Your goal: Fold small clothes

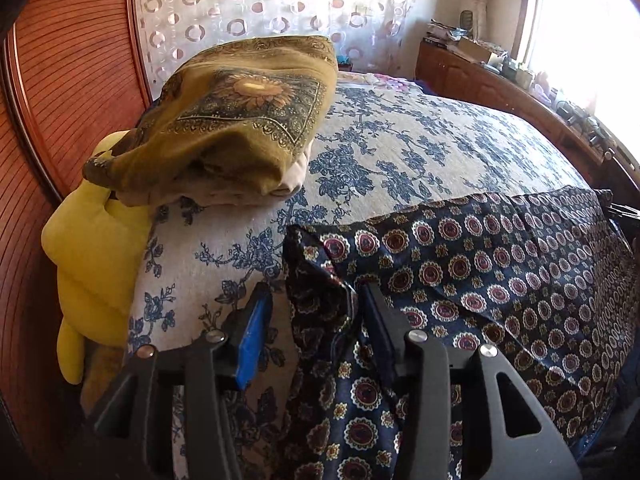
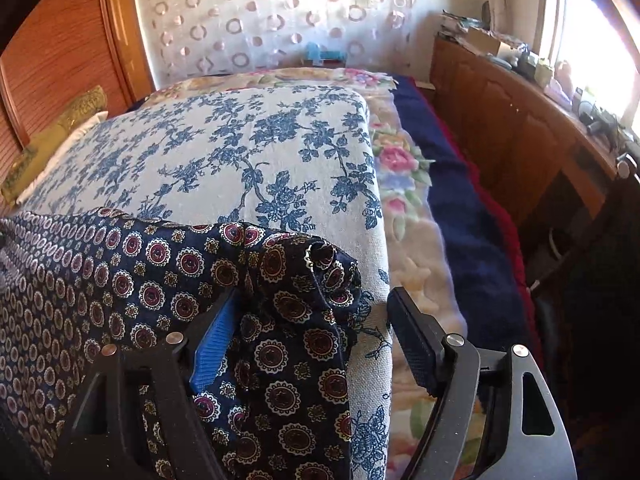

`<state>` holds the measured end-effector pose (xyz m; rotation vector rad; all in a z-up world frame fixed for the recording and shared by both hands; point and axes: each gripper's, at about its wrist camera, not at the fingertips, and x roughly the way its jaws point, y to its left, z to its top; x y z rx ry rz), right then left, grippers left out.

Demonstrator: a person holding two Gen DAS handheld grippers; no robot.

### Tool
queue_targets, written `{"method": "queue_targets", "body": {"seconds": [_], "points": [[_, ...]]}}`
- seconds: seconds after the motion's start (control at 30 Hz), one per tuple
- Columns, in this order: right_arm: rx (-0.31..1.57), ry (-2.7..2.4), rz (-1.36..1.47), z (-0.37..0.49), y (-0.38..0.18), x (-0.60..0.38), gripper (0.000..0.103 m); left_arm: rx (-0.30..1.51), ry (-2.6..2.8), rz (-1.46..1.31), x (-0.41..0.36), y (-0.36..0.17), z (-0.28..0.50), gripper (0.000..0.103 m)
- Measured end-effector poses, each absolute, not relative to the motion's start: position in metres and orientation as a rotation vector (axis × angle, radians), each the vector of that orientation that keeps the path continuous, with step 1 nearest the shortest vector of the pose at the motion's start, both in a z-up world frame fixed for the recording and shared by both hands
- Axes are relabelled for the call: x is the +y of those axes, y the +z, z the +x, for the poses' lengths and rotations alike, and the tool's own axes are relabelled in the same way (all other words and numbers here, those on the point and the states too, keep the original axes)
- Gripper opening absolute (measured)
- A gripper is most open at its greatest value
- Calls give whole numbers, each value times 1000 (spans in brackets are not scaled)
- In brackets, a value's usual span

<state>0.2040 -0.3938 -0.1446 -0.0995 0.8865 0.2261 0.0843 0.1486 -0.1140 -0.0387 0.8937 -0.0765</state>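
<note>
Tilting downward, both tongs (image 1: 312, 312) (image 2: 316, 320) straddle the scarf's (image 1: 480, 264) corners, unclamped.

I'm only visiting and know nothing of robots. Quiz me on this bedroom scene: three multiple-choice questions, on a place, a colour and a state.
1. Where is the mustard cloth?
A) on the bed by the headboard
B) on the floor
C) on the window ledge

2. What colour are the flowers printed on the bed cover?
A) red
B) blue
C) green

3. How do the jaws of the right gripper stand?
A) shut, empty
B) clamped on a pillow
C) open, navy cloth between them

Answers:
1 A, it is piled beside the wooden headboard.
2 B, blue sprigs on a pale ground.
3 C, one pad stands clear of the cloth.
</note>
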Motion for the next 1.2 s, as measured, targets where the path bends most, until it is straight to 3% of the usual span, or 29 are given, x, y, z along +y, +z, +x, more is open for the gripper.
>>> {"method": "queue_targets", "body": {"seconds": [0.3, 0.4, 0.57, 0.63, 0.9, 0.97, 1.0, 1.03, 1.2], "points": [[893, 229, -61, 206, -145, -400, 73, 919, -122, -68, 152, -112, 103, 44], [884, 217, -68, 206, -145, -400, 71, 900, -145, -60, 149, -112, 101, 27], [850, 199, -122, 200, -141, -393, 63, 850, -151, -54, 145, -107, 93, 9], [836, 220, -146, 196, -140, -387, 51, 827, -159, -71, 146, -103, 90, 8], [858, 251, -135, 201, -143, -384, 48, 836, -150, -68, 147, -103, 95, 8], [860, 274, -121, 200, -143, -386, 28, 833, -155, -65, 144, -104, 94, 6], [864, 300, -114, 199, -142, -385, 11, 828, -164, -67, 142, -104, 92, 3], [868, 318, -112, 198, -142, -384, 6, 821, -173, -74, 141, -101, 90, 2], [803, 332, -166, 178, -126, -376, 2, 706, -184, -98, 137, -71, 67, 0]]}}
